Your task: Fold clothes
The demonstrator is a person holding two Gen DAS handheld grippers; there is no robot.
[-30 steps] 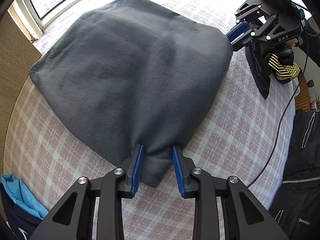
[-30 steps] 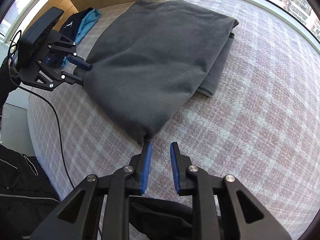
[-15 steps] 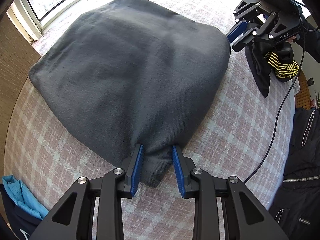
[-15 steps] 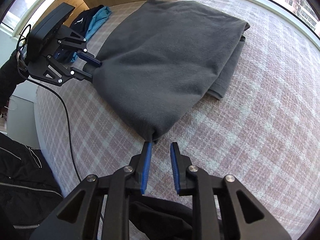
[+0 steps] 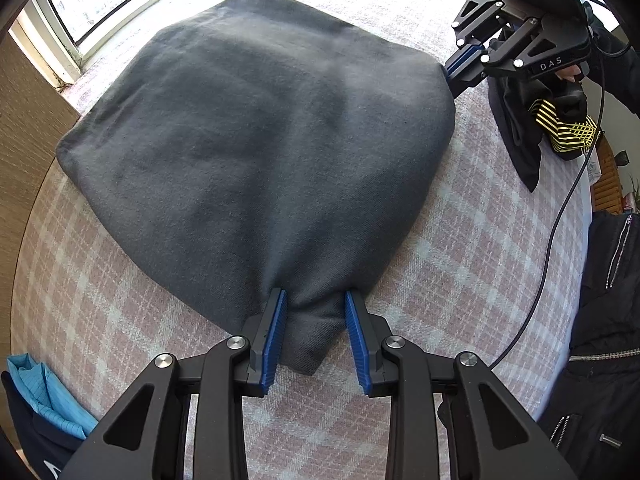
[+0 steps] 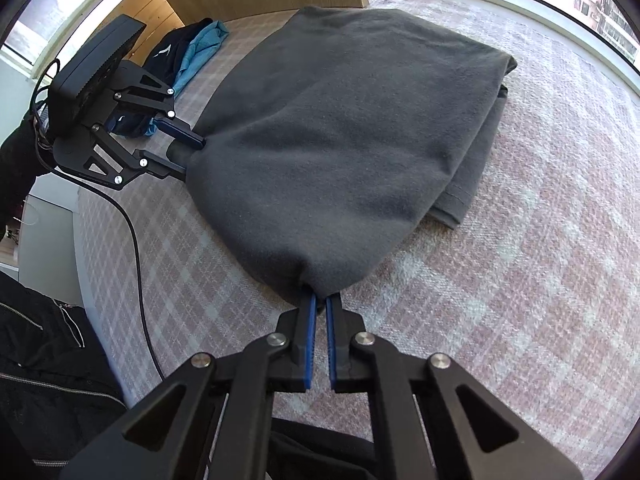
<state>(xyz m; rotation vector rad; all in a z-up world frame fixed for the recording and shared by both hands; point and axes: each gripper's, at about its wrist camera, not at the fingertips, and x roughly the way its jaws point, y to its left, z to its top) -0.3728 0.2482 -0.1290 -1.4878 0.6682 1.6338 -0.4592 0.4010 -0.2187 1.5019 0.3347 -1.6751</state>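
Right gripper [image 6: 319, 310] just snapped shut on near corner of grey garment [image 6: 344, 128] lying ahead of it on plaid bed [image 6: 520, 280], left gripper [image 5: 316, 320] still pinching other corner, so I've both corners, rdy to lift+fold.

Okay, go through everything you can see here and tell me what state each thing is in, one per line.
Grey garment: folded over, lying on the checked cover, two near corners gripped.
Left gripper: shut on one bunched corner.
Right gripper: shut on the other corner's tip.
Checked cover: spread flat.
Blue garment: crumpled in a heap with a dark one.
Black jacket: unzipped.
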